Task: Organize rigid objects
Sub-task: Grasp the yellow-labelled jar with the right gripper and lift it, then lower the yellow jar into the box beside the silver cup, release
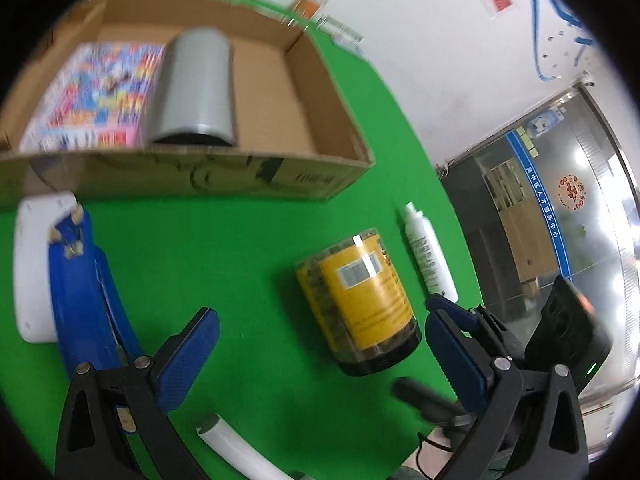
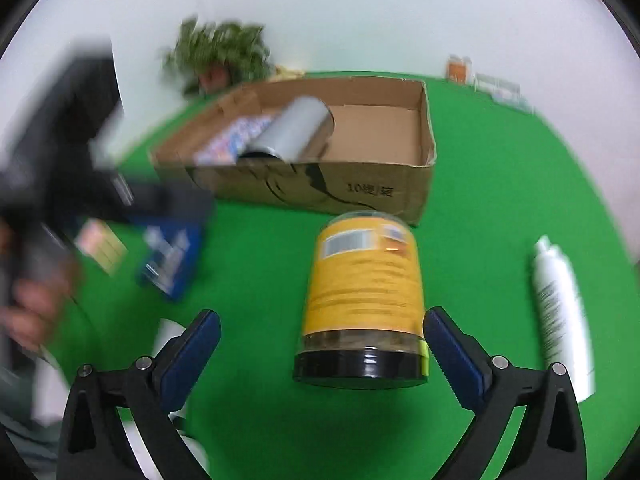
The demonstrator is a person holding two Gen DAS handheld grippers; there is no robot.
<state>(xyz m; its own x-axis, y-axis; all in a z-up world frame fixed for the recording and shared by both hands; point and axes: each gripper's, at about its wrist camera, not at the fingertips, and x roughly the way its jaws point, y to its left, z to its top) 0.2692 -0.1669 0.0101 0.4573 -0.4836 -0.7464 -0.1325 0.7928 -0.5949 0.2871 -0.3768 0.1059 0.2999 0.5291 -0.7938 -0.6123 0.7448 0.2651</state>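
Yellow-labelled jar (image 2: 362,300): lying on its side on the green desk (image 2: 500,200), black lid (image 2: 360,368) toward the right gripper (image 2: 322,356). It sits between that gripper's blue pads, nearer the right-hand pad; no pad presses on it. Right gripper: jaws spread wide, released, holding nothing.

White bottle (image 2: 560,312): lying flat on the desk, to the right of the right gripper and apart from the jar, cap pointing away.

Cardboard box (image 2: 360,192): open-topped, beyond the jar as seen from the right gripper, its near wall just behind the jar's far end. Contents: a grey cylinder (image 2: 294,134) on its side, and a colourful printed item (image 2: 236,140) flat beside it; the right part of the box floor is bare.

Left gripper (image 1: 322,356): jaws apart, released, nothing between the pads. The jar (image 1: 360,300) lies ahead of it, toward its right pad. Ahead and to its left lie a blue tool (image 1: 80,280) resting against a white flat object (image 1: 32,272). A white tube (image 1: 232,448) lies close beneath it.

A person's hand (image 2: 36,312), blurred, holds the left gripper's handle, to the left of the right gripper.

Potted green plant (image 2: 224,56): beyond the box, blurred.
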